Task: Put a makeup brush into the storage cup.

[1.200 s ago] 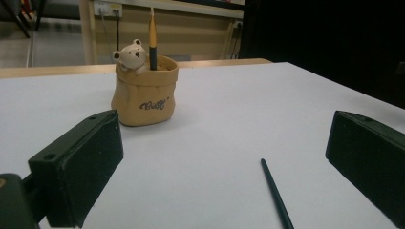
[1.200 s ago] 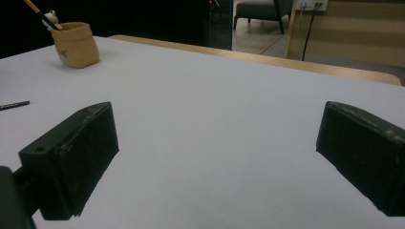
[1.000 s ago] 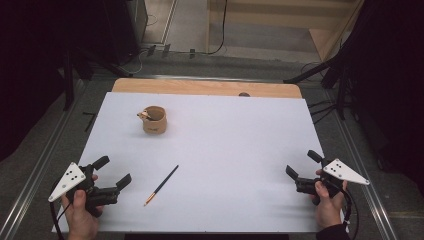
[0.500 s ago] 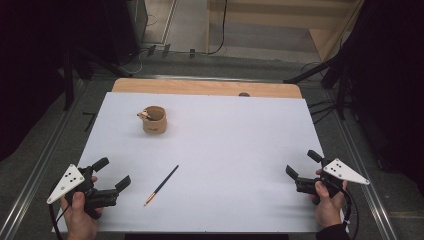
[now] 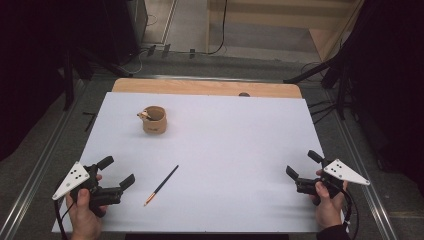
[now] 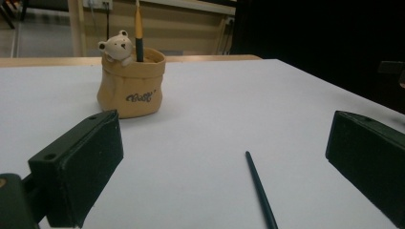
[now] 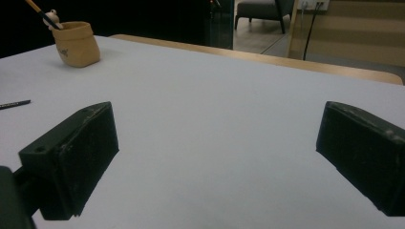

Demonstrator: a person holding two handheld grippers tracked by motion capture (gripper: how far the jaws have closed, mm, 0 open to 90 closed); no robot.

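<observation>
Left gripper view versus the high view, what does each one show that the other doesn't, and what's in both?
Left gripper view alone: the bear figure on the pot's rim, the lettering on its side, and a pencil standing in it.

High view alone: both hands, the right gripper open at the table's right edge, the grey plates, and the floor around the table.

Both: the tan pot, the loose pencil lying on the white table, and the left gripper's open fingers.

pencil (image 6: 260, 191): lower end cut by frame bottom | holder (image 6: 129, 83): hides the standing pencil's foot, lettering blurred
</observation>
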